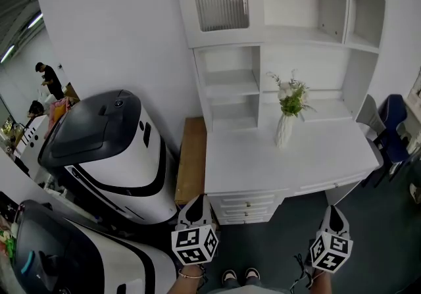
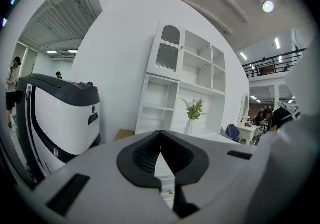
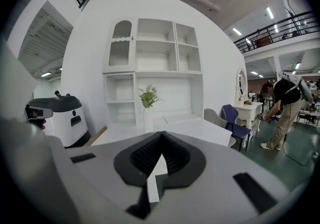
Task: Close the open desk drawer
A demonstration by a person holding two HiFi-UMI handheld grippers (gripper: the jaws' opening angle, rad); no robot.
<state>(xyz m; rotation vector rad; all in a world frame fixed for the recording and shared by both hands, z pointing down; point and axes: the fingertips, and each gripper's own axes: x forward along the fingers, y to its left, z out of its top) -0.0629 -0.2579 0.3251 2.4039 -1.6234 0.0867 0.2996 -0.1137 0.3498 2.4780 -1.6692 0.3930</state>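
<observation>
Item: desk drawer (image 1: 247, 208), white, lower centre under the desk (image 1: 329, 154) top; how far out is unclear. Judged rigid, light, free-sliding: push on its flat front. Left gripper (image 1: 196, 200) and right gripper (image 1: 333, 211): jaws together, empty.

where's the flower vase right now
In the head view, the flower vase stands on the white desk, near its back, just right of the open shelves.

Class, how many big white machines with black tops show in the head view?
2. One white machine with a black top stands left of the white desk; the second machine fills the lower left corner. Others may be out of frame.
</observation>
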